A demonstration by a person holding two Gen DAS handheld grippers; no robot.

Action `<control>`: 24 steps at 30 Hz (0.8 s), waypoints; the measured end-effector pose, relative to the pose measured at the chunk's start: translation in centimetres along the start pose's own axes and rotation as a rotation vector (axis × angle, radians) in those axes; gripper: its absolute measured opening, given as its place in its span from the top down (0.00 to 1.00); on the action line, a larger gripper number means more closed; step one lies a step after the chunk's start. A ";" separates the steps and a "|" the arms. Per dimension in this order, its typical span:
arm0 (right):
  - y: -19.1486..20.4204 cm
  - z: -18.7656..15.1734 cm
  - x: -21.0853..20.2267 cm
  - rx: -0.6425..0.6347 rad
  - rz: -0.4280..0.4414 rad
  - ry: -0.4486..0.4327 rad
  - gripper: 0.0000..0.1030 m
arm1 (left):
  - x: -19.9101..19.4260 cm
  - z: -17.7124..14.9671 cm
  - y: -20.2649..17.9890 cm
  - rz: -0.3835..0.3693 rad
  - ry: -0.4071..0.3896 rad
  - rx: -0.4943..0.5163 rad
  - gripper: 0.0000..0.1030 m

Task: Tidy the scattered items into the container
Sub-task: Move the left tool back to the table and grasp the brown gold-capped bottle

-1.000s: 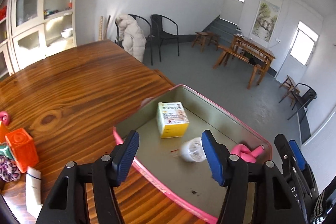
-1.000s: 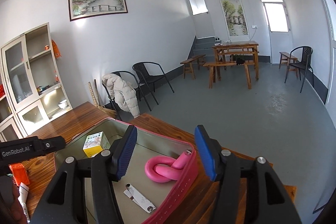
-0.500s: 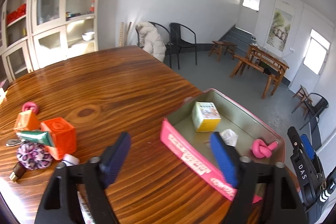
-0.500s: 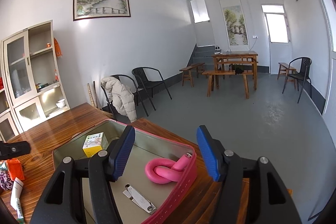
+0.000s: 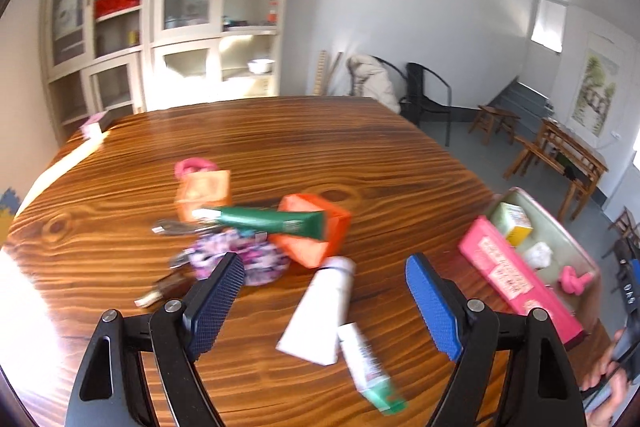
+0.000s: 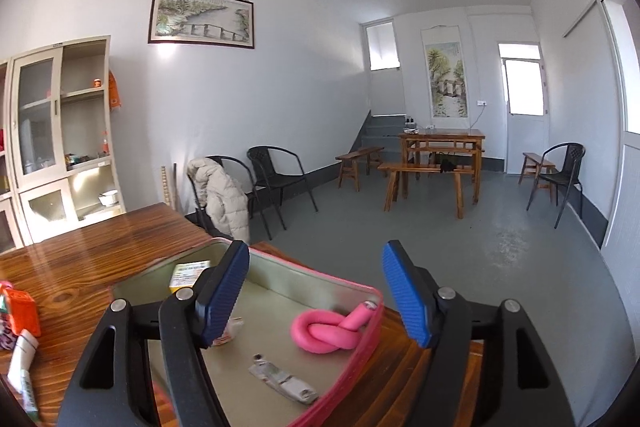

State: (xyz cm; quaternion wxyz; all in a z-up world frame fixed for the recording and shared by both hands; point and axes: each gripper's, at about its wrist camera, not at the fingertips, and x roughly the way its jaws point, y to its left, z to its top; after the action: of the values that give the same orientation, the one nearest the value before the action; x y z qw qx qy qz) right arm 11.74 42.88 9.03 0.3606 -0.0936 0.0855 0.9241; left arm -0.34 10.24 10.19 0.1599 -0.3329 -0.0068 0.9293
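Note:
My left gripper (image 5: pixel 324 301) is open over the wooden table (image 5: pixel 360 155), empty, with a white tube (image 5: pixel 320 311) lying between and below its fingers. Beyond it sit an orange cube (image 5: pixel 316 231), a green tube (image 5: pixel 264 219), a patterned scrunchie (image 5: pixel 240 255), a paler orange block (image 5: pixel 204 193) and a pink ring (image 5: pixel 192 165). The pink-rimmed tin (image 5: pixel 516 279) stands at right. My right gripper (image 6: pixel 314 293) hovers over the tin (image 6: pixel 280 275), its jaws opening and empty; a knotted pink rope (image 6: pixel 328 331), a yellow box (image 6: pixel 186 273) and a small packet (image 6: pixel 284 381) lie inside.
A second white-and-green tube (image 5: pixel 368 367) lies near the table's front edge. A small dark item (image 5: pixel 156 293) and a metal clip (image 5: pixel 168 227) lie by the scrunchie. A pink box (image 5: pixel 94 123) sits at the far left edge. Chairs (image 6: pixel 276 179) stand beyond the table.
The left gripper has swung left from above the tin to the scattered items and opened wider. The right gripper has stayed over the tin, lifted slightly and widened.

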 end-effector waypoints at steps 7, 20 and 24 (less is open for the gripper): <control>7.5 1.5 -2.5 -0.104 0.288 0.072 0.22 | -0.9 -2.3 9.2 0.154 0.005 -0.122 0.17; 19.4 -5.2 -2.4 -0.190 0.626 0.373 0.21 | 1.8 -4.6 13.5 0.198 0.079 -0.067 0.17; 19.3 -6.2 -1.9 -0.224 0.613 0.407 0.21 | 3.5 -4.4 12.2 0.168 0.125 -0.014 0.17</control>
State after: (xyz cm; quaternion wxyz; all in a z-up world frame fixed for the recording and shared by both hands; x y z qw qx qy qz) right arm 0.60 26.25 5.27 0.0305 -0.2842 0.0780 0.9551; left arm -3.73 -0.71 3.19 0.0790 -0.3907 0.0246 0.9168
